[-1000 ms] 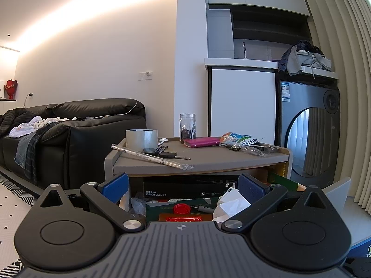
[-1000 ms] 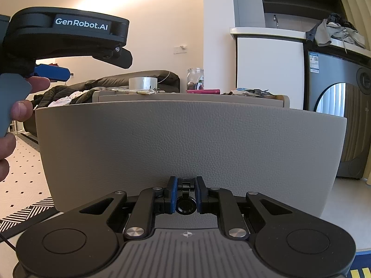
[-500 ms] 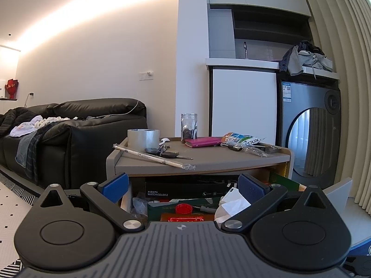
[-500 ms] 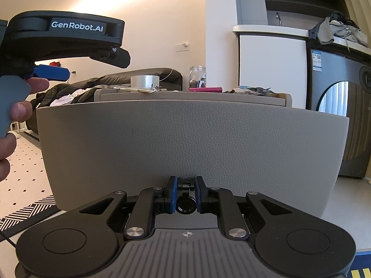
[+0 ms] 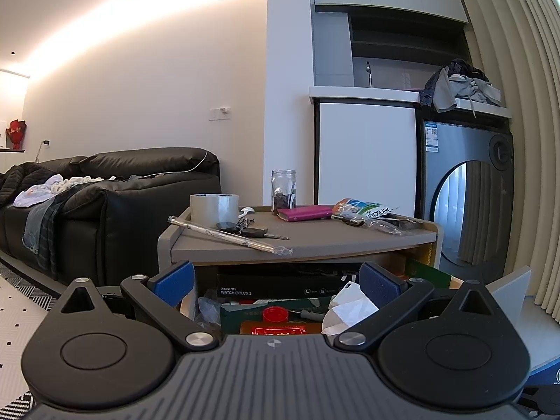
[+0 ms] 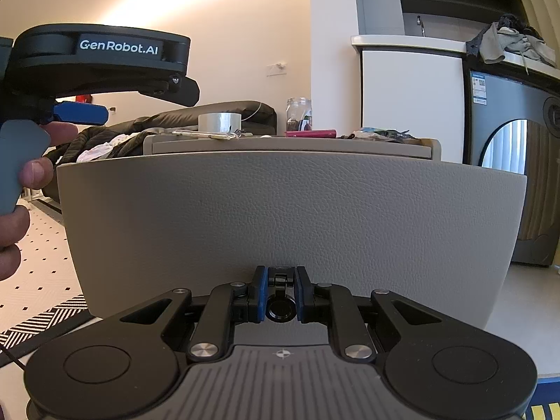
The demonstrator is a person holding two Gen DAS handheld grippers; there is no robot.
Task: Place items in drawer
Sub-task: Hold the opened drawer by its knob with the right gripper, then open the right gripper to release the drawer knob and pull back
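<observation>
Right tongs (image 6: 280,295): pads clamped on the black handle (image 6: 280,309) of my grey drawer front (image 6: 290,217), directly ahead. Left tongs (image 5: 276,280): spread wide, holding nothing, above the open drawer (image 5: 280,301); tape roll (image 5: 214,205) and pink wallet (image 5: 305,212) beyond on the tabletop (image 5: 315,239).

The drawer front (image 6: 290,224) wears a matt grey, pebbled leather-look skin, and the table top (image 5: 308,236) above it has a smooth matt grey finish. On that top stand a glossy roll of clear tape (image 5: 214,209), a clear glass jar (image 5: 283,190) and a crinkled glossy plastic packet (image 5: 364,209). Behind the table, the sofa (image 5: 133,189) is shiny black leather (creased), and the washing machine (image 5: 469,196) brushed grey metal.
</observation>
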